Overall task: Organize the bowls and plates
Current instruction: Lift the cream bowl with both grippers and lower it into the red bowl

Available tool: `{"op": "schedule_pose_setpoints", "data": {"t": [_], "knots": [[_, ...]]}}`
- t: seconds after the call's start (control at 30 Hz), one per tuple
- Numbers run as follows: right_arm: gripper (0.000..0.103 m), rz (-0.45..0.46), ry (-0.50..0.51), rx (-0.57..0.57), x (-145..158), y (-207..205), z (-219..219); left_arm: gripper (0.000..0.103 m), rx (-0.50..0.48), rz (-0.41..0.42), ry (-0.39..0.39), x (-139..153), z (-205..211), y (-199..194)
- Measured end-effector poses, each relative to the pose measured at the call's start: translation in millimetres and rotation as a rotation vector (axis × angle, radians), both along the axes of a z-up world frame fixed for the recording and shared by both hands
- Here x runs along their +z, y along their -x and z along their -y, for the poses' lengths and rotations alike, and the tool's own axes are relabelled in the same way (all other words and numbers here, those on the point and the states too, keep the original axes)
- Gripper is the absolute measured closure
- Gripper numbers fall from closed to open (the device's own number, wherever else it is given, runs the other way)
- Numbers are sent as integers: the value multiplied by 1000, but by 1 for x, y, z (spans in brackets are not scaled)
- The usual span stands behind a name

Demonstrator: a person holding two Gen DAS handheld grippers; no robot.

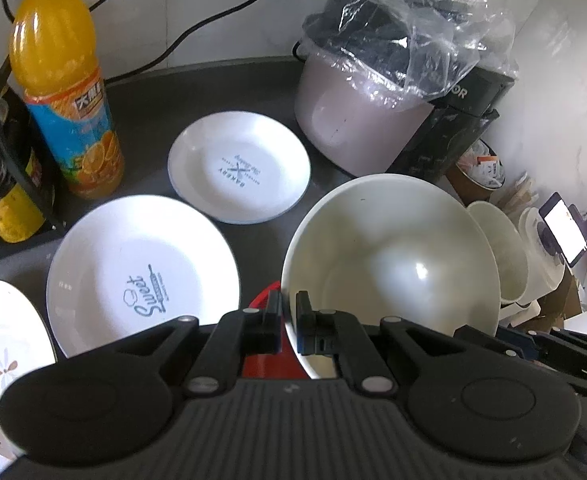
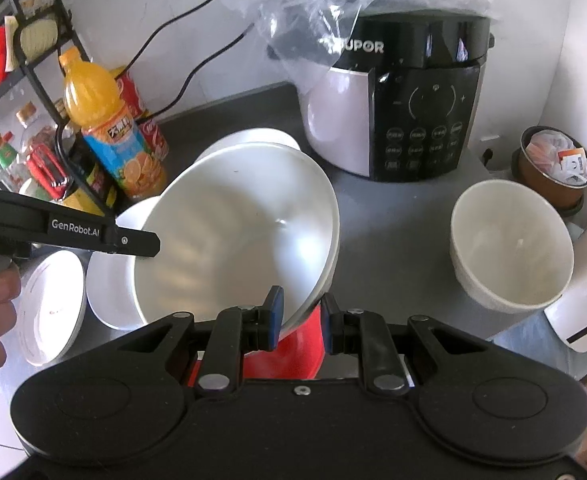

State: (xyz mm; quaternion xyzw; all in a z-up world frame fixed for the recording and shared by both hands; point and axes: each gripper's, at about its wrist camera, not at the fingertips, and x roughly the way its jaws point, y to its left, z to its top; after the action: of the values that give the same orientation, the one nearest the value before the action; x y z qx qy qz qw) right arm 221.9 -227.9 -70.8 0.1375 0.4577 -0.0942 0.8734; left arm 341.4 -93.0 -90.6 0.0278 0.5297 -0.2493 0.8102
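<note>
We lift the big bowl (image 1: 389, 264) together.
Each hand-held gripper, left (image 1: 288, 312) and right (image 2: 300, 314), pinches its rim, tilting it clear of the bench (image 2: 393, 232).

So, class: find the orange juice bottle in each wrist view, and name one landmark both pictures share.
Left wrist view: the orange juice bottle stands at the upper left, beside the black rack, behind the plates.
Right wrist view: the orange juice bottle is left of centre, behind the big white bowl.
Shared landmark: the rice cooker under its plastic bag.
</note>
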Motion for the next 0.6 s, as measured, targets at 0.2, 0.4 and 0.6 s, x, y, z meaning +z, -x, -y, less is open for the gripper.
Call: {"op": "schedule_pose_setpoints", "data": {"t": [0.2, 0.4, 0.6], "knots": [[83, -30, -8, 10, -5, 2, -7, 98, 0, -21, -8, -9, -8, 5], [83, -63, -8, 21, -11, -1, -14, 98, 3, -48, -22, -19, -17, 7], [83, -97, -6, 25, -18, -5, -19, 98, 5, -69, -33, -29, -22, 9]]}}
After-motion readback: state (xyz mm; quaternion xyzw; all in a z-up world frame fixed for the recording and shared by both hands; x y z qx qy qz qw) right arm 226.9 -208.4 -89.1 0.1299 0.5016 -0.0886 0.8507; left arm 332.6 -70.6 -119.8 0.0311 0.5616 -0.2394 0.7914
